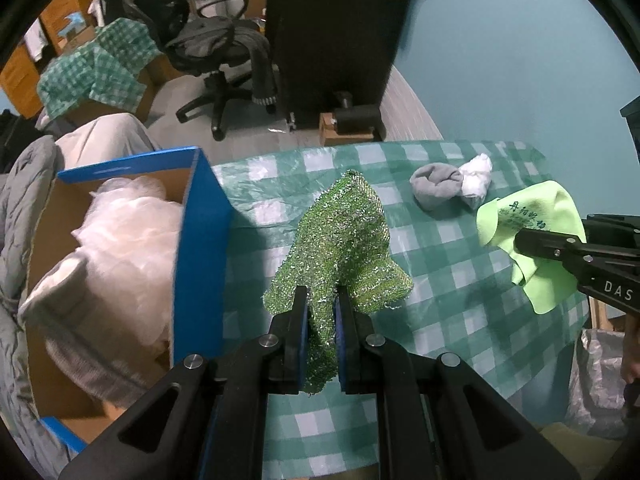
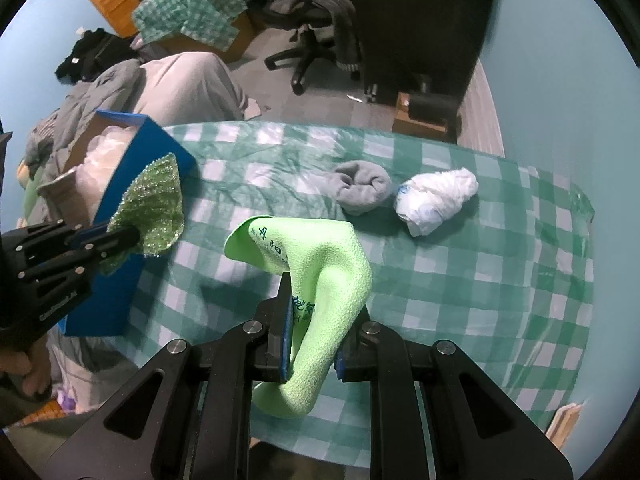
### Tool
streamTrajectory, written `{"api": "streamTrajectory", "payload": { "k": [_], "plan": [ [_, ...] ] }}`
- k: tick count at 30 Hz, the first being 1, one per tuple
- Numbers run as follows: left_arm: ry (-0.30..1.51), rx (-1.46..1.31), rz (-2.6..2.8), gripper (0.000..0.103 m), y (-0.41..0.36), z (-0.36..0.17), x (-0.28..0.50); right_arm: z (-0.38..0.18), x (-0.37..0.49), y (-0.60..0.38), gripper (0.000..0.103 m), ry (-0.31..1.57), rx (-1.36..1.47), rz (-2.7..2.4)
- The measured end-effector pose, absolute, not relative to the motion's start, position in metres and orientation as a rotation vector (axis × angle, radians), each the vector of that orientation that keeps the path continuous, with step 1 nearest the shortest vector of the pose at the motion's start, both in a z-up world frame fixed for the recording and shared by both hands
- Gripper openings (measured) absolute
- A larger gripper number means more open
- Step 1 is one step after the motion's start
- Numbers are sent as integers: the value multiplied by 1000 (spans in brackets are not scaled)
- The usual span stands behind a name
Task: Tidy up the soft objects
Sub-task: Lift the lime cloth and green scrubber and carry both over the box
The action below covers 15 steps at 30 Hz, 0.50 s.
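Note:
My left gripper [image 1: 322, 294] is shut on a sparkly green mesh cloth [image 1: 340, 240], which hangs above the checked tablecloth beside the blue box [image 1: 204, 240]. In the right wrist view that same mesh cloth [image 2: 158, 204] hangs against the box's wall. My right gripper [image 2: 320, 300] is shut on a lime-green microfibre cloth [image 2: 320, 256] with dark printed characters, lifted off the table; the same cloth [image 1: 532, 236] shows at the right of the left wrist view. A rolled grey sock [image 2: 362, 192] and a crumpled white plastic bag [image 2: 436, 198] lie on the table further back.
The blue box [image 2: 132, 200] stands at the table's left edge and holds white fluffy stuff [image 1: 132, 236] and a grey knit item [image 1: 80, 320]. Beyond the green checked table [image 2: 480, 280] are an office chair [image 1: 220, 52], a dark cabinet and piled bedding.

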<state>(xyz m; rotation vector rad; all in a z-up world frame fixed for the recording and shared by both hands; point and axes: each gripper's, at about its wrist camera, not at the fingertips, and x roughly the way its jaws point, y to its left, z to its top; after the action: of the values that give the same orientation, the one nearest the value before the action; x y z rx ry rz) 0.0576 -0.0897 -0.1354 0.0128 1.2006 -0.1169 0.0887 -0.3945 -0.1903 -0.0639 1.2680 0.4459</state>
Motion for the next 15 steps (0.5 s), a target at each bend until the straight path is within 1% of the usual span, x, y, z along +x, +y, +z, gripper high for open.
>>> {"api": "streamTrajectory", "payload": {
  "k": [15],
  "plan": [
    [1165,-63,-43,11,-58,-107,14,-165,72,-358,15,1242,-76,540]
  ]
}}
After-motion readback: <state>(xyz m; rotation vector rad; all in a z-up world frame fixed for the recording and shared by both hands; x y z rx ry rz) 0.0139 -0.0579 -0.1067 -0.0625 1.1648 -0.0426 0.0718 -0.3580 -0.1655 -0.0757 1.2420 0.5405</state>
